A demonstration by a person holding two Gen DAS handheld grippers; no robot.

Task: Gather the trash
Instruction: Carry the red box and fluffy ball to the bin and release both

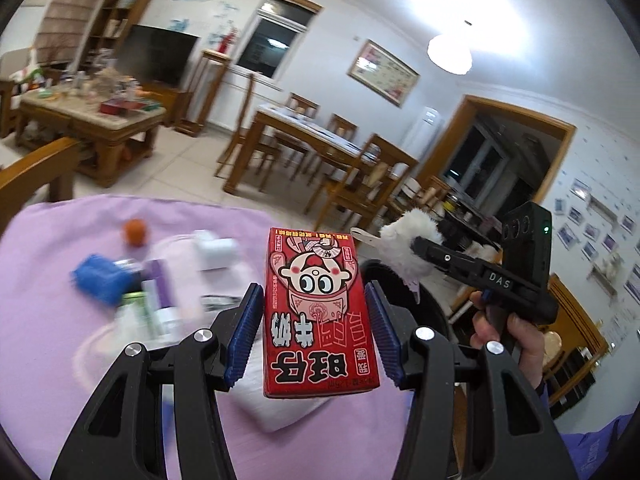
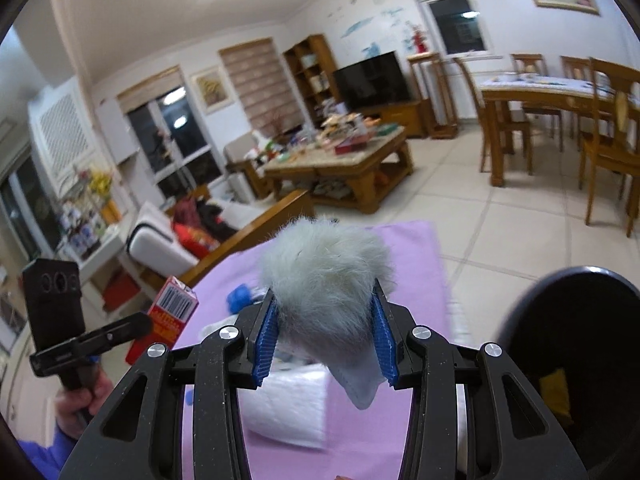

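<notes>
From my left wrist camera, my left gripper is partly closed around a red milk carton, its blue pads pressed against both long sides. The carton is lifted clear of the counter, which is covered in a lilac cloth. On that cloth, blurred, lie a blue scrunched item, an orange ball, a white box, some small bottles and a white plastic packet below the carton. To the right my right hand holds the right gripper, whose tips grip a white fluffy piece. Just under it shows the dark rim of a black bin.

From my right wrist camera, my right gripper is partly closed on the white fluffy piece; both blue pads press its sides, and a smooth pale end hangs below them. It is held above the lilac counter, with the white packet lying beneath. The black bin stands just to the right, something yellow inside it. At the left my left hand grasps the other gripper, which carries the red carton, barcode end towards me.
</notes>
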